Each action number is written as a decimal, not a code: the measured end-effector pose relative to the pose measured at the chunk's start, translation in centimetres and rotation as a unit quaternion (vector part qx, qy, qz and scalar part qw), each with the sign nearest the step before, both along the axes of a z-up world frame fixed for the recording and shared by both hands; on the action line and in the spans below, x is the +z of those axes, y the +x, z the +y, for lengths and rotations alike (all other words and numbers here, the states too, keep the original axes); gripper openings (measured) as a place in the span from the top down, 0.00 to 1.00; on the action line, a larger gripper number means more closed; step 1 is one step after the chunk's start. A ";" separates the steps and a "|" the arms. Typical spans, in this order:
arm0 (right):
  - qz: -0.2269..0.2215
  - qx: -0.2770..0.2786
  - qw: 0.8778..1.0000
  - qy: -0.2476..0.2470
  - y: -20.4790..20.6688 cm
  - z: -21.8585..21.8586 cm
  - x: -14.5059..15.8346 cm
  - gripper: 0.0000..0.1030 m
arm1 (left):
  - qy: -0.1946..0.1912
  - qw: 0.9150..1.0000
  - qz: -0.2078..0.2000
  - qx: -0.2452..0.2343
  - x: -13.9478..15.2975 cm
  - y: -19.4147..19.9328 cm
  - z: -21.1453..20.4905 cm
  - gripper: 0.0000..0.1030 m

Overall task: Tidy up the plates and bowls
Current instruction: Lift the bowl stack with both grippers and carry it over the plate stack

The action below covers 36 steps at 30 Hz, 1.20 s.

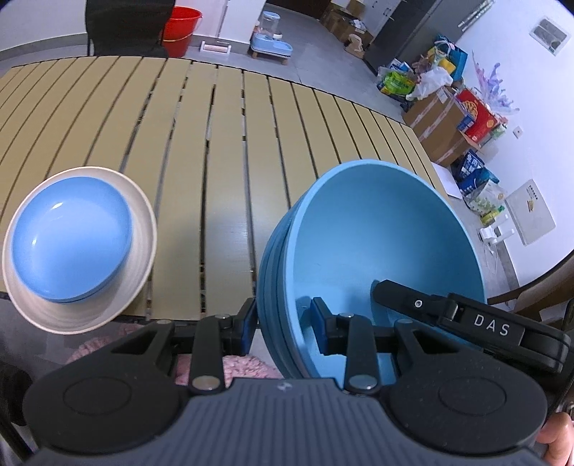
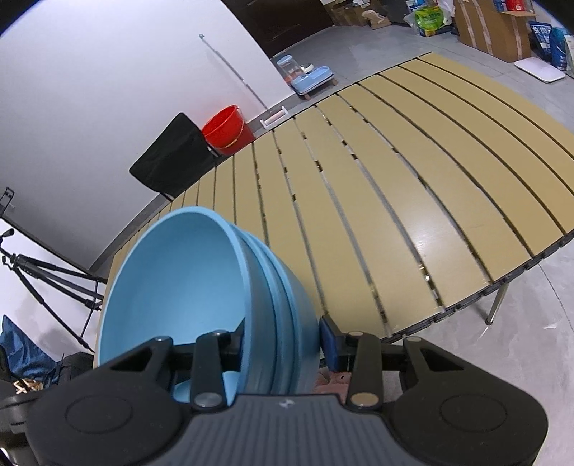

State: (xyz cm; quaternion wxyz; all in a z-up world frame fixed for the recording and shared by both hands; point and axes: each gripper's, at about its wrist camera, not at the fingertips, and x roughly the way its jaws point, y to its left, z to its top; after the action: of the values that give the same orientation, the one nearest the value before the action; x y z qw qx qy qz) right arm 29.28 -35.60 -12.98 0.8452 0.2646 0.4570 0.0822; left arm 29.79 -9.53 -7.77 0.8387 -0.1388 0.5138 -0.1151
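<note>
1. Left wrist view: the left tongs (image 1: pixel 283 322) are clenched on the near wall of a stack of blue bowls (image 1: pixel 376 229), one blue-padded finger outside the stack and one inside the top bowl. The stack is tilted, its opening turned up and to the right, and it is held over the near edge of the slatted counter (image 1: pixel 229 143), toward that edge's right end.
2. Same view: the right tongs (image 1: pixel 398 297) reach in from the right, a black finger lying inside the top bowl against its wall; the outer finger is hidden.
3. Same view: at the near left edge of the counter sits a white plate (image 1: pixel 141 236) with a small blue dish (image 1: pixel 71 238) on it. The plate overhangs the edge slightly.
4. Same view: beyond the far edge stand a black chair back (image 1: pixel 125 25) and a red bucket (image 1: pixel 181 28) on the floor.
5. Right wrist view: the right tongs (image 2: pixel 281 344) grasp the same stack of blue bowls (image 2: pixel 179 279) across its rim, one finger inside the top bowl, the blue-padded one pressed on the outermost bowl. At least three nested rims show.
6. Same view: the stack hangs off the near left part of the counter (image 2: pixel 394 179), whose slats are otherwise bare here.
</note>
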 end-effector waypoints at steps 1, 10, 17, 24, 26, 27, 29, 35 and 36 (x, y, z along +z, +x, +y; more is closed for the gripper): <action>0.000 0.002 1.000 -0.001 0.0 0.5 0.1 0.64 | -0.001 1.000 -0.001 0.003 0.0 -0.2 0.4 0.69; -0.002 0.030 0.999 -0.014 0.5 4.9 1.1 0.64 | -0.012 0.999 -0.007 0.035 0.5 -1.0 4.7 0.69; -0.007 0.053 0.998 -0.017 1.2 8.5 1.7 0.64 | -0.018 0.998 -0.014 0.060 0.7 -1.7 8.4 0.69; -0.011 0.077 0.997 -0.027 2.1 12.0 2.2 0.65 | -0.026 0.995 -0.019 0.090 0.8 -1.8 11.8 0.68; -0.011 0.084 0.996 -0.031 2.4 12.9 2.4 0.65 | -0.030 0.995 -0.018 0.098 0.7 -1.8 12.7 0.68; -0.011 0.088 0.996 -0.032 2.7 13.4 2.4 0.65 | -0.031 0.994 -0.018 0.102 0.6 -1.8 13.2 0.68; -0.010 0.096 0.995 -0.033 3.2 14.5 2.4 0.65 | -0.032 0.993 -0.017 0.111 0.7 -1.7 14.1 0.68; -0.008 0.121 0.992 -0.033 5.0 17.7 2.0 0.65 | -0.027 0.989 -0.015 0.142 0.6 -1.2 16.9 0.69; -0.006 0.124 0.992 -0.033 5.3 18.1 1.9 0.65 | -0.027 0.989 -0.014 0.146 0.5 -1.1 17.3 0.69</action>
State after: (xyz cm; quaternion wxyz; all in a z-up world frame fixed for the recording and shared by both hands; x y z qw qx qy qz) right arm 34.57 -17.46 -11.08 0.8395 0.1769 0.4838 0.1731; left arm 28.65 7.80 -7.31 0.8497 -0.2333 0.4728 -0.0069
